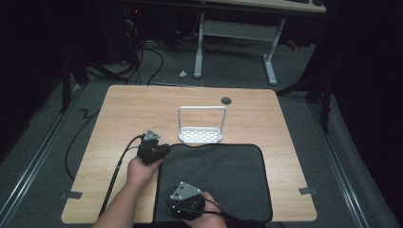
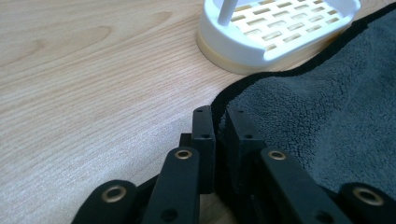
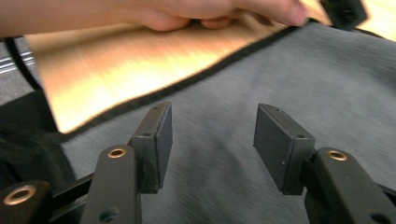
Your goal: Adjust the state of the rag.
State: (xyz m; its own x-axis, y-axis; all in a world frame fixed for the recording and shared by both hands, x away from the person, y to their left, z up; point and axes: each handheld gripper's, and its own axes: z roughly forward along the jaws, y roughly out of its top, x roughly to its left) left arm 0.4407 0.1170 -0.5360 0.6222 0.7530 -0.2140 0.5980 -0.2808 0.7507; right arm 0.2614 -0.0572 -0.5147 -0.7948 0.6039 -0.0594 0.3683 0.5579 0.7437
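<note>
High view: a light wooden table (image 1: 123,118) carries a dark grey cloth (image 1: 223,178) spread flat over its near right half. It is roughly square with rounded corners and a black bound edge; up close in the left gripper view its surface (image 2: 327,107) is a soft, fuzzy pile. A small white rack (image 1: 201,126) with a slotted base and a tall loop handle stands just beyond the cloth's far edge, touching or nearly touching it.

The left gripper (image 1: 164,151) lies at the cloth's far left corner, held by the person's left hand (image 1: 139,170). Seen from the left gripper view, its jaws (image 2: 219,140) are pinched together on the black edge of the cloth at that corner.

The right gripper (image 1: 177,205) hangs over the near left part of the cloth. From the right gripper view, its jaws (image 3: 212,140) stand wide apart above the grey pile with nothing between them; the picture is blurred.
</note>
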